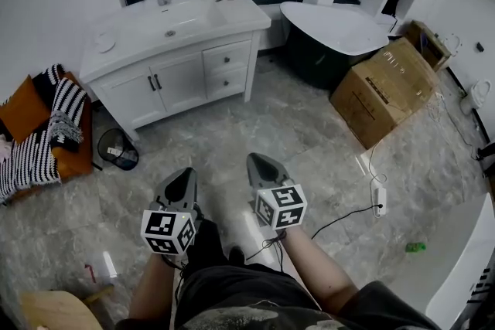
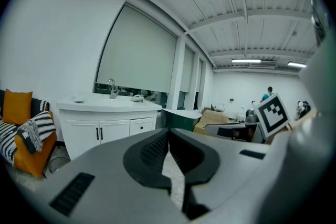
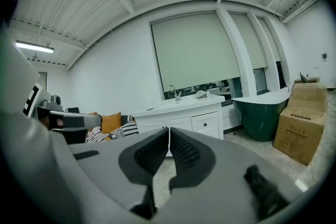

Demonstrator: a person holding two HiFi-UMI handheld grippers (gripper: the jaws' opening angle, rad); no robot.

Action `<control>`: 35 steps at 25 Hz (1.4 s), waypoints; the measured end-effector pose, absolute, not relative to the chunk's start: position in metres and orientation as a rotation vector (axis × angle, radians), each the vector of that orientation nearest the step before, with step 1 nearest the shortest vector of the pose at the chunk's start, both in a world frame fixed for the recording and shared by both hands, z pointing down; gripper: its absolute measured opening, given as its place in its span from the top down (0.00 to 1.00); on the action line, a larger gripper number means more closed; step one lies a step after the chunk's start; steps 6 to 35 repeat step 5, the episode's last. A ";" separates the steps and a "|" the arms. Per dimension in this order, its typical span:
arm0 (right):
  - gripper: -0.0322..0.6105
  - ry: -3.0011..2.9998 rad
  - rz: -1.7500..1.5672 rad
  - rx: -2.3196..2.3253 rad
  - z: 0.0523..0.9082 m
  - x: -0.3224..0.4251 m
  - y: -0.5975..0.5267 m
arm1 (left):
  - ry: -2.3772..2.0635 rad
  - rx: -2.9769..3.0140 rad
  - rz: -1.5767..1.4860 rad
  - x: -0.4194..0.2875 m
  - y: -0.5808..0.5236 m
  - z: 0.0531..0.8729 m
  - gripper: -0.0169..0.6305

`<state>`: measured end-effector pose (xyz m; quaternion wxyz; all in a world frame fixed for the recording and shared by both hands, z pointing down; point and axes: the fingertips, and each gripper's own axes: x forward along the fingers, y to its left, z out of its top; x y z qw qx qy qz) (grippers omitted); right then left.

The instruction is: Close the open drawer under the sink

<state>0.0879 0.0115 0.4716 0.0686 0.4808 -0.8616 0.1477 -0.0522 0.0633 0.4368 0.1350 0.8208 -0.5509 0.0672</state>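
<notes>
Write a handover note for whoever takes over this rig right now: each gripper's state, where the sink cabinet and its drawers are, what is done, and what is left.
Left gripper: jaws together, empty, held above the floor.
Right gripper: jaws together, empty, beside the left one.
The vanity stands ahead across the floor; neither gripper touches it. Its upper drawer and lower drawer, right of the doors, both look flush with the front.
Done: the drawer appears closed.
Left: nothing obvious; perhaps check up close that it is fully seated.
</notes>
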 end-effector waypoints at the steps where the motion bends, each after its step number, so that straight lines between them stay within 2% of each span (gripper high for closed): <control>1: 0.90 -2.595 0.445 1.447 0.472 0.087 0.015 | -1.596 2.381 0.192 -0.052 0.066 0.437 0.95; 35: 0.90 -2.598 0.443 1.431 0.476 0.082 0.026 | -1.594 2.389 0.180 -0.051 0.078 0.436 0.95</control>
